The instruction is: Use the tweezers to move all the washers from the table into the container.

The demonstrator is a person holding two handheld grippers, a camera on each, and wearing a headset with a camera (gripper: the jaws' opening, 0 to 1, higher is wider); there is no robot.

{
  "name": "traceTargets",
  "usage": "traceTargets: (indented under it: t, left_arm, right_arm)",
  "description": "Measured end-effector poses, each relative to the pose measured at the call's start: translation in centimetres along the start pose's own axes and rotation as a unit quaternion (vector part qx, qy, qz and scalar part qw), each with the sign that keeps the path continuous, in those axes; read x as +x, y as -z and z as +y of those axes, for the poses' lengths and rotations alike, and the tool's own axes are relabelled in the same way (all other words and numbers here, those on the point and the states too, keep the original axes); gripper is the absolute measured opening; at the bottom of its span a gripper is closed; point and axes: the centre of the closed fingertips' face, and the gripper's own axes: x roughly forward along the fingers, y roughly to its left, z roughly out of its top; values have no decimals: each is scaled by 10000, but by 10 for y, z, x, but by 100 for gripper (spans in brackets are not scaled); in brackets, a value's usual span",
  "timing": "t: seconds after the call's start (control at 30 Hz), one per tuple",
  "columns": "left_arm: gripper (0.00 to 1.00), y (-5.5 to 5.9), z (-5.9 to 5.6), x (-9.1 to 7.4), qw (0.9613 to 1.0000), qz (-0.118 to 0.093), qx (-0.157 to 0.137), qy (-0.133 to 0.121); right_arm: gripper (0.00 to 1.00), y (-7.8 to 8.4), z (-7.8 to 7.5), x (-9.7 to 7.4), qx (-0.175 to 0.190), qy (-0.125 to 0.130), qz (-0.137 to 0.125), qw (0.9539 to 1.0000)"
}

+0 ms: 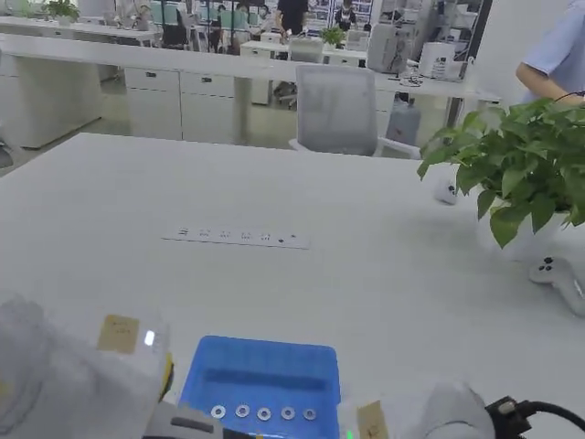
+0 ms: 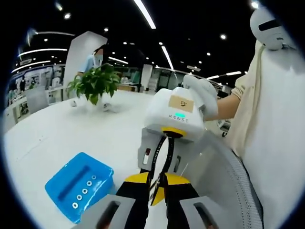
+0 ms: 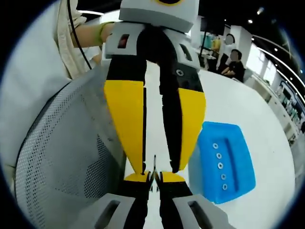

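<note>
Five washers [image 1: 264,413] are seen lined up in a row on the blue container [image 1: 265,366], which sits on the white bench [image 1: 274,293] at its near edge. Left gripper [image 2: 156,183] and right gripper [image 3: 153,180] are held tip to tip just beside the container. Right fingers are clenched on a thin metal strip, taken to be the tweezers [image 3: 154,164]. Left fingers are nearly together; a grasp cannot be told.
</note>
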Motion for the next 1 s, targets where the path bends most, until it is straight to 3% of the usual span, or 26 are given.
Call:
traceTargets:
  t: [0.1,0.4,0.6,0.77,0.87,1.0]
  left_arm:
    - [2,5,-1,4,9998,139,134,-42]
    - [2,19,0,6,9971,558,509,-86]
    - [0,19,-2,10,9951,657,737,-55]
    - [0,29,7,5,9896,989,1029,-163]
    - [0,39,11,2,9872,1175,1062,-201]
    - [0,60,16,-2,9795,1570,1233,-273]
  right_arm:
    - [4,0,2,2,-10,8,-9,10000]
    - [4,8,4,5,113,58,11,9999]
    - [4,13,1,6,176,125,49,9998]
    - [4,20,-6,7,320,216,28,9992]
    - [5,21,-8,11,462,228,-83,9986]
    - [5,24,-7,20,471,225,-98,9986]
